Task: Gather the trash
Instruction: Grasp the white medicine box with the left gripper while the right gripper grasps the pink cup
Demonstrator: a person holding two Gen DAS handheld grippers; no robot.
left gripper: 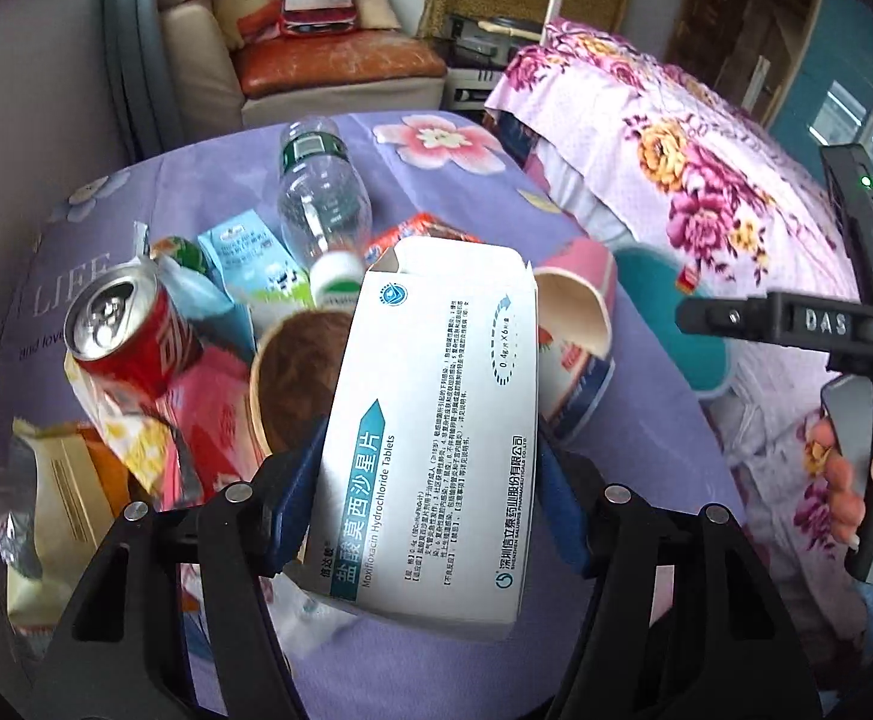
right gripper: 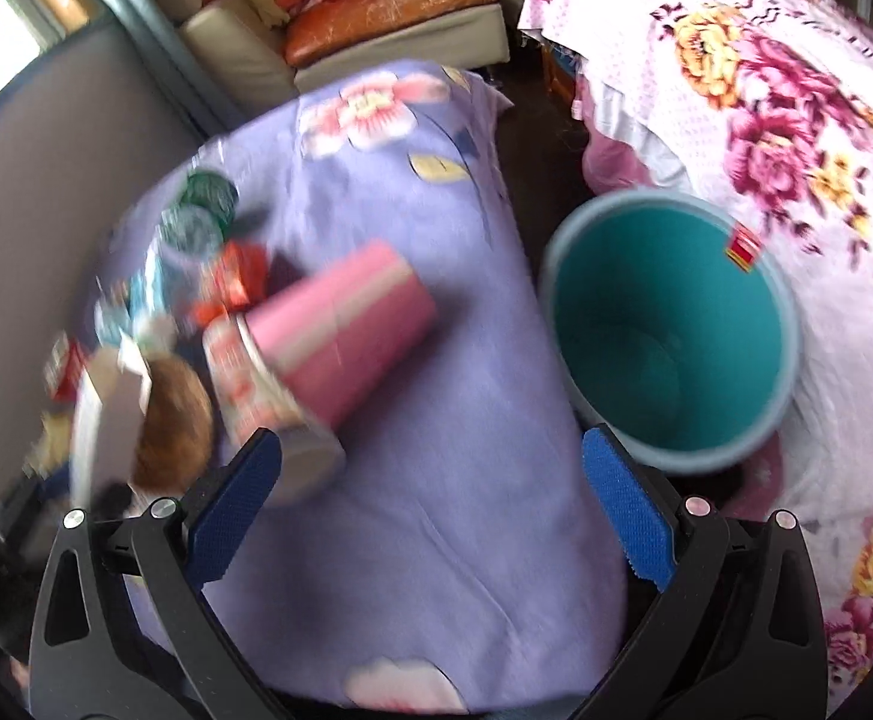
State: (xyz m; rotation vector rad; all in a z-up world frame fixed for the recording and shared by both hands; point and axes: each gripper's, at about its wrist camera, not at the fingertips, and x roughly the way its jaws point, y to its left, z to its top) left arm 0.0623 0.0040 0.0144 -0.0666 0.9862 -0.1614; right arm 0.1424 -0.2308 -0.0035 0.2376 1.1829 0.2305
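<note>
1. Left gripper [left gripper: 430,480] clamps the white tablet box [left gripper: 436,432], frame centre.
2. Right gripper [right gripper: 430,510] gapes wide, empty, bottom centre.
3. Teal bin [right gripper: 670,336] sits right; the light, open-flapped box could slip or miss it.

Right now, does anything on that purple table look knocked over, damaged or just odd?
Yes. The pink paper cup lies on its side on the purple cloth, and the red soda can sits tilted on wrappers, already opened. The white tablet box clamped in the left gripper has its end flap open. The teal bin looks empty.
</note>
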